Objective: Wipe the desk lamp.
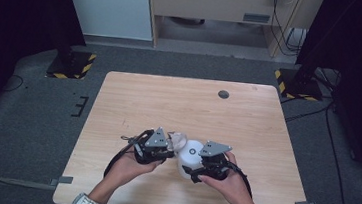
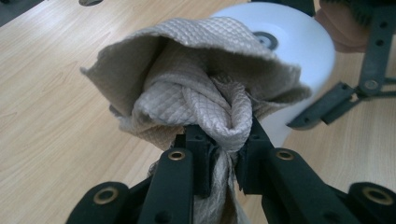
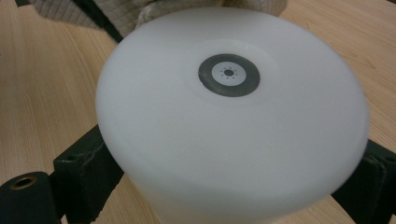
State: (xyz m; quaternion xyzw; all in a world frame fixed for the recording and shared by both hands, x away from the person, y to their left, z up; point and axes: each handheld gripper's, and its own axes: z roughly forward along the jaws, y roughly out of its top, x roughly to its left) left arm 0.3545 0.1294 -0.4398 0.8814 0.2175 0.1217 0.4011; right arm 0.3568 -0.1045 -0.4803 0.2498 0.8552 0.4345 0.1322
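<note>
Hidden: lower part of white cylinder [image 3: 233, 121] cut off at bottom edge of right gripper view; its base and contact w/ surface [image 1: 179, 102] can't be seen there.
Hidden, cloth: beige cloth [image 2: 201, 88] covers near side of cylinder in left gripper view; lower end of cloth drops between the jaws and out of frame.
Hard to tell: in high view cloth is small and partly under the grey plate of left gripper [image 1: 164, 148]; whether cloth touches cylinder or just sits against it is unclear there.
Cylinder look: plain matte white, round flat top, dark grey ring at centre w/ pale middle and tiny dots; edges soft/blurred close up.
Cylinder place: upright on surface, near front edge, between both grippers.
Cloth look: beige, quilted diamond weave, bunched and twisted into a knot-like wad, one flap arching over the top, frayed edge at right.
Cloth place: held off surface, just left of cylinder, pressed near its side.
Left gripper: jaws clamped tight on the twisted neck of cloth.
Right gripper [image 1: 202, 169]: jaws spread wide, one each side of cylinder, squeezing its wall.
Hands: one on each gripper, forearms come in from bottom of high view.
Surface: light wood, dark round grommet [image 1: 223, 94] far side.
</note>
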